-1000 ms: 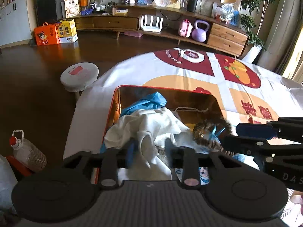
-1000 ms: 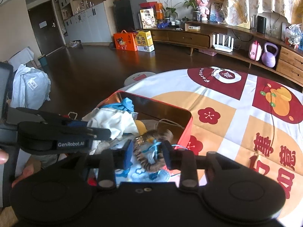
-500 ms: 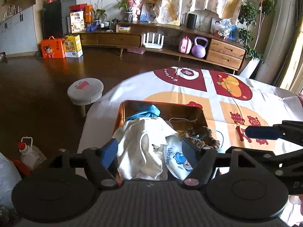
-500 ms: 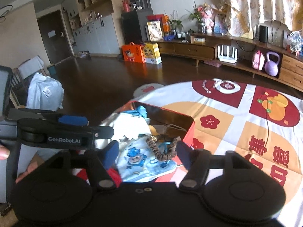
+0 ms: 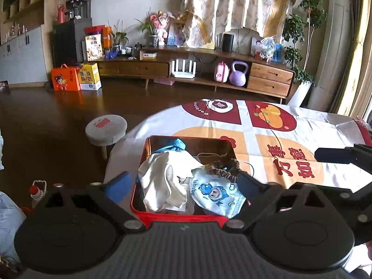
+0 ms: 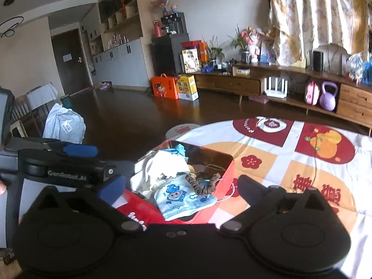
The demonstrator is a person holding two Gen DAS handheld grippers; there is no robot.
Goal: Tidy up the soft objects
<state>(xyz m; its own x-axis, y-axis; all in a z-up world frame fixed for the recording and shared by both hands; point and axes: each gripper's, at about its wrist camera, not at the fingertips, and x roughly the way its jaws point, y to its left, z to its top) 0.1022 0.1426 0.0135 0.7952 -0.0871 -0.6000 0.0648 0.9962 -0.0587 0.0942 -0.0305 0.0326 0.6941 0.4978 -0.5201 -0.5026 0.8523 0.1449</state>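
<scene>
Both your grippers are opening right now, and that's the big change from a second ago: back then the left gripper had its jaws closed down on the white cloth and the right gripper was pinching the leopard-print scrunchie. Now the fingers on each are spread wide with nothing pressed between them. Both pieces have dropped and are sitting loose in the red tin.

From the left gripper, the tin is straight ahead and below, the cloth heaped just past the left finger, the cartoon face mask just past the right one, its edge draped over the near rim. The scrunchie is a bit further in, behind the mask, and a blue glove pokes up at the far end (it's half buried, so I can't say how much of it there is).

You've also pulled both hands back and up since then; the tin looks smaller and lower in both views than it did.

What that means, I'd guess: this drop-off is done, and everything soft I can see is in the tin. The tablecloth around it shows nothing else to grab, at least in the part that's in view.
</scene>
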